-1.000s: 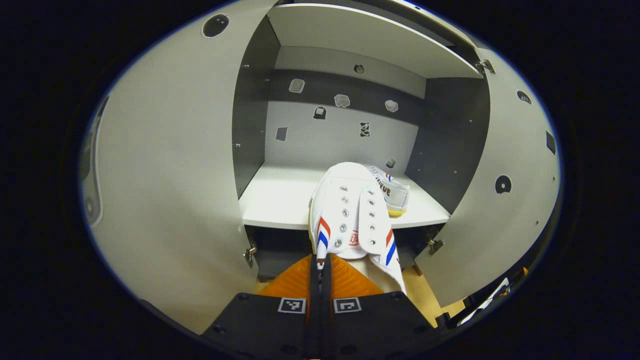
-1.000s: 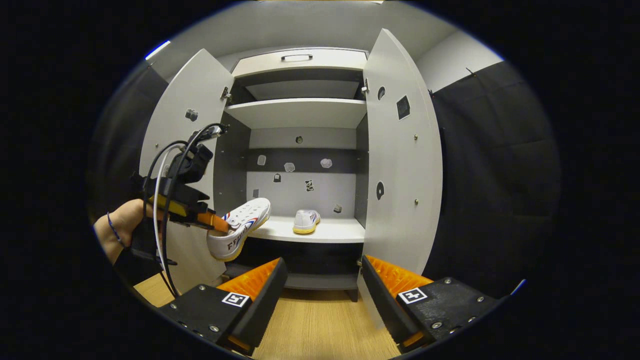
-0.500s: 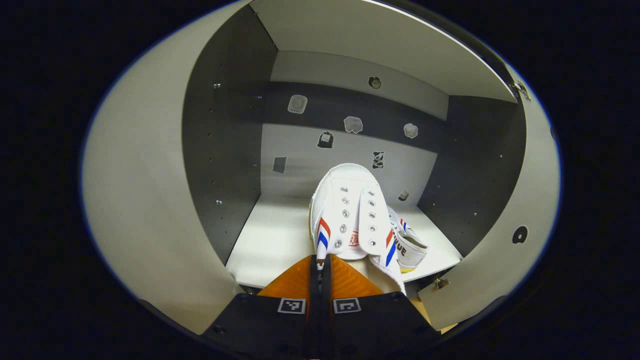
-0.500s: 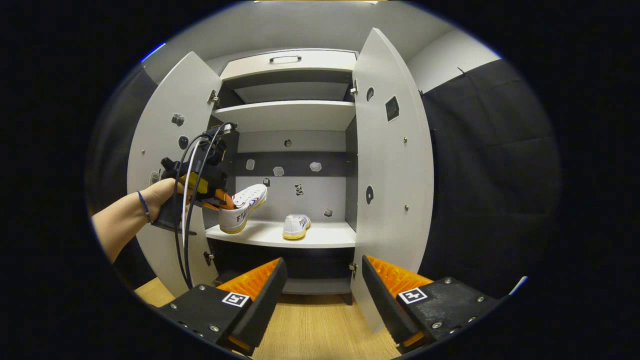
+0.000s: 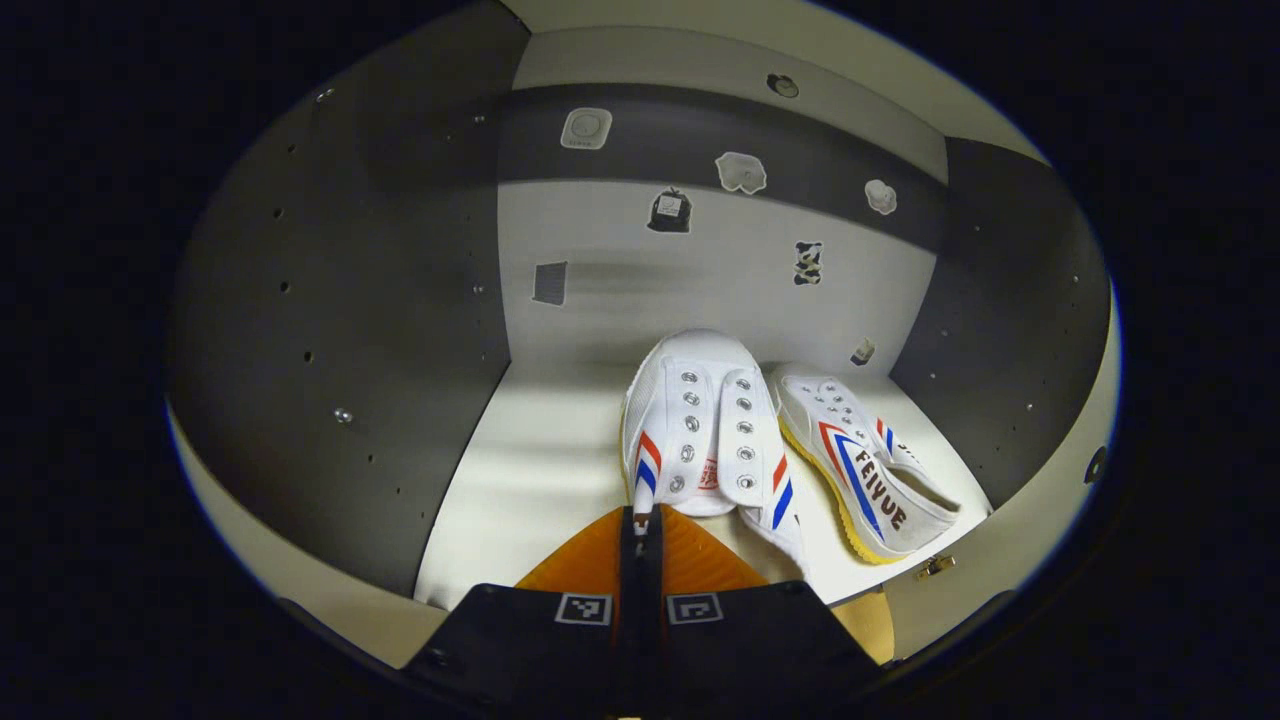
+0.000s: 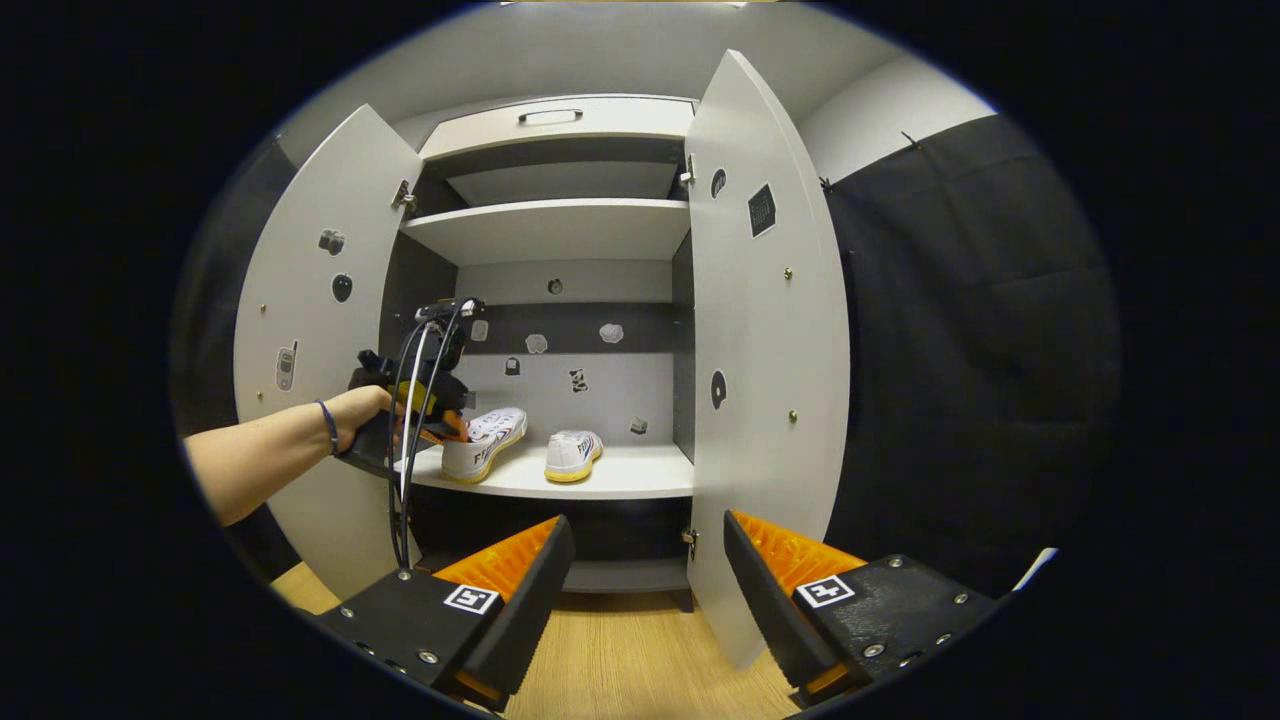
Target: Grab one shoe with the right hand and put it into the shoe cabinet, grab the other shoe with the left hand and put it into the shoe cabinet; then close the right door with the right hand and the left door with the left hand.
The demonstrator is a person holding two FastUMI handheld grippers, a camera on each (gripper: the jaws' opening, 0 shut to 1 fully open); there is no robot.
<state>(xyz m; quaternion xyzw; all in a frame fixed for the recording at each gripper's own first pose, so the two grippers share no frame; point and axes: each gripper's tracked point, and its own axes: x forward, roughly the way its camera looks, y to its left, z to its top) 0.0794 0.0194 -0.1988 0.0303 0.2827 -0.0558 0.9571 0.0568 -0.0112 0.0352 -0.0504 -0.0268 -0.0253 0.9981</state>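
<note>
Left gripper view close inside cabinet, right gripper view farther back, facing it

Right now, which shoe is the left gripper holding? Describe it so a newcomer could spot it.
Find the open shoe cabinet and its lit lower shelf, where two white shoes with red and blue stripes sit. The held shoe is the left one of the pair, pinched at its collar by the left gripper. The other shoe lies free to its right.

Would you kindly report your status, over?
Left gripper shut on white canvas shoe, over grey cabinet shelf. Right gripper open, empty. Second white shoe shelved alongside. Both doors open.
</note>
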